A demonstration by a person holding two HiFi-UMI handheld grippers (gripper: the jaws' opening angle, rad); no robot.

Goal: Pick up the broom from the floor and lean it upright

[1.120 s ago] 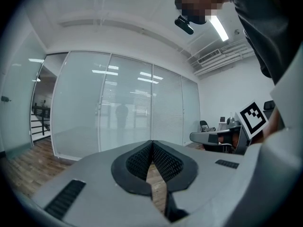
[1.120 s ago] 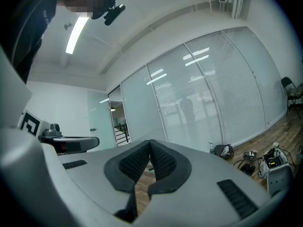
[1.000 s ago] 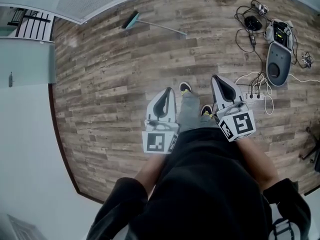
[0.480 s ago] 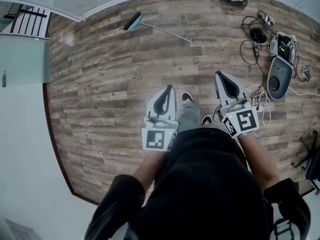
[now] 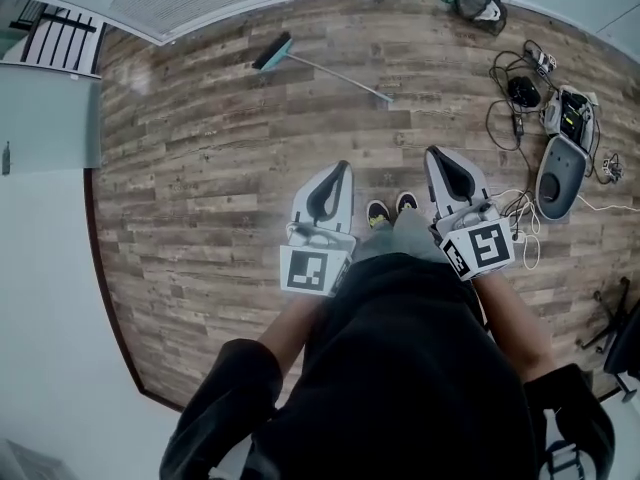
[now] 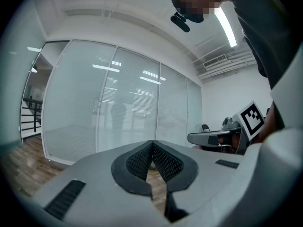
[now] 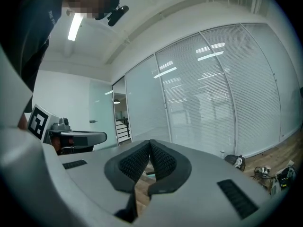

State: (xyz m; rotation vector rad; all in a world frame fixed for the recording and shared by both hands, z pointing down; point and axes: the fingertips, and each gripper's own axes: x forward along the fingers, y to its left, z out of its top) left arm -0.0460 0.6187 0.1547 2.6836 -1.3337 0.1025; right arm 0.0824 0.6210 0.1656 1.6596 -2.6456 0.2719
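The broom [image 5: 327, 72] lies flat on the wooden floor [image 5: 200, 178] in the upper middle of the head view. Its teal head is toward the upper left, near the base of the pale wall, and its thin handle runs down and to the right. Nothing touches it.

Both tools sit well below it, near the centre of the frame, on either side of the person's shoes [image 5: 378, 211]. The left tool [image 5: 337, 171] points up the frame with its jaws pressed together and nothing between them. Its own view shows the ribbed pads [image 6: 163, 161] meeting at the tip. The right tool [image 5: 437, 156] is likewise closed on nothing, its pads [image 7: 161, 161] touching at the front in the right gripper view.

At the upper right of the head view, a tangle of cables [image 5: 510, 93] and a grey oval device [image 5: 558, 173] lie on the floor, with a dark bag [image 5: 478, 0] at the top edge. A black railing [image 5: 60, 38] shows in the upper left corner.
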